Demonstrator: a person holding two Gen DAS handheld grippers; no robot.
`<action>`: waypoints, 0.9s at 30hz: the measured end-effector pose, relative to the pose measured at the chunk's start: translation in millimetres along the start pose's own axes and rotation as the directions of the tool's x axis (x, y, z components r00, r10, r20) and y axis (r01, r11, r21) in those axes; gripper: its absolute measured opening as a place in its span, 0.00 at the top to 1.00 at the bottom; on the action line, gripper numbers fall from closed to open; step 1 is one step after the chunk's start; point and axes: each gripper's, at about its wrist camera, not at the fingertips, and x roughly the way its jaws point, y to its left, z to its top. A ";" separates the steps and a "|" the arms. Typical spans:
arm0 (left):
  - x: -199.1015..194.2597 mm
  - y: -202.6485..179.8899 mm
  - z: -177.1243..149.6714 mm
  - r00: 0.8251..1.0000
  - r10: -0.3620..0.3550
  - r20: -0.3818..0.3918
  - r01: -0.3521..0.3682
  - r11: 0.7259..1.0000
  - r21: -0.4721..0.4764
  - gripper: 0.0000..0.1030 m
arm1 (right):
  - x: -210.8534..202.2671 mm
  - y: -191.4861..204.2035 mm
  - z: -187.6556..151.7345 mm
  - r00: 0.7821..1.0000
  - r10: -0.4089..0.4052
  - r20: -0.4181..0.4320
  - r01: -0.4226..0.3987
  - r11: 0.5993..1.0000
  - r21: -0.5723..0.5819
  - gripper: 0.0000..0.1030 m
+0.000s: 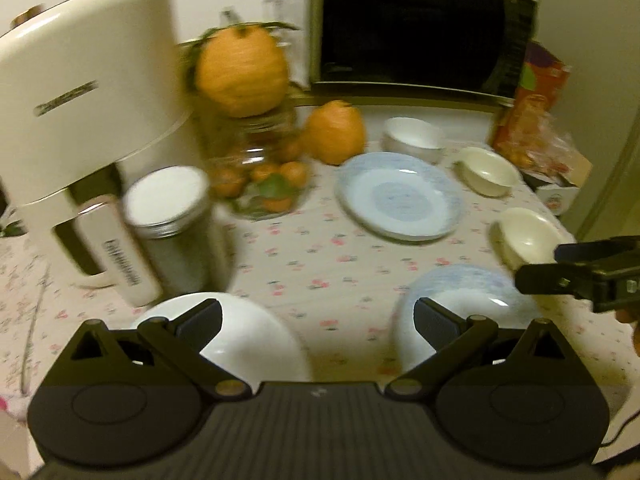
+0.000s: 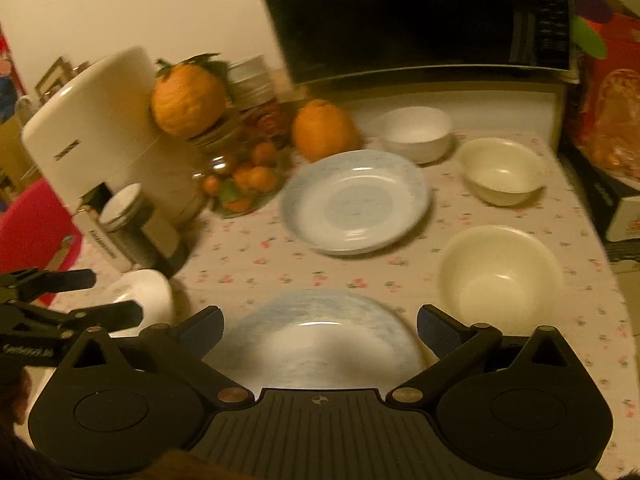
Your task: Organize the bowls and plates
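My left gripper [image 1: 318,322] is open and empty above the floral tablecloth, between a white bowl [image 1: 248,332] on its left and a near blue plate [image 1: 468,300] on its right. My right gripper [image 2: 320,326] is open and empty just over that near blue plate [image 2: 320,336]. A second blue plate [image 1: 400,196] [image 2: 356,200] lies at mid table. Two cream bowls [image 2: 500,276] [image 2: 502,174] stand at the right, and a white bowl [image 2: 416,132] at the back. The white bowl at the left [image 2: 144,292] sits by the left gripper's fingers [image 2: 112,312].
A cream appliance [image 1: 80,96] and a lidded jar [image 1: 172,220] stand at the left. A glass jar of small oranges [image 1: 264,176] carries a large orange; another orange [image 1: 336,132] sits beside it. A microwave [image 1: 416,28] is at the back, snack boxes [image 2: 608,112] at the right.
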 end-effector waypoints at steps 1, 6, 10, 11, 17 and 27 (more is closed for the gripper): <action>-0.9 6.7 -0.9 1.000 0.012 0.000 -0.012 1.000 -0.004 0.02 | 3.2 5.2 0.9 1.000 0.015 -0.002 -0.015 1.000 -0.007 0.00; -5.7 47.0 -8.5 0.999 0.047 -0.004 -0.047 0.998 -0.045 0.14 | 21.5 33.9 0.9 0.995 0.100 -0.022 -0.101 0.995 -0.028 0.00; -3.9 82.7 -18.1 0.998 0.059 -0.024 -0.061 0.991 -0.119 0.23 | 44.0 58.3 -1.3 0.982 0.173 -0.074 -0.175 0.984 -0.019 0.00; -2.7 91.0 -20.9 0.998 0.054 -0.032 -0.058 0.988 -0.143 0.25 | 48.6 61.9 -1.0 0.980 0.181 -0.085 -0.182 0.983 -0.006 0.00; -6.1 100.8 -16.7 0.999 -0.050 -0.012 0.046 0.971 -0.233 0.27 | 55.1 54.4 18.1 0.990 0.131 -0.059 -0.128 0.991 0.043 0.00; 32.5 19.1 54.2 0.993 -0.122 -0.003 0.121 0.986 -0.119 0.26 | 68.4 -25.2 85.0 0.997 0.015 -0.071 -0.007 0.993 0.115 0.00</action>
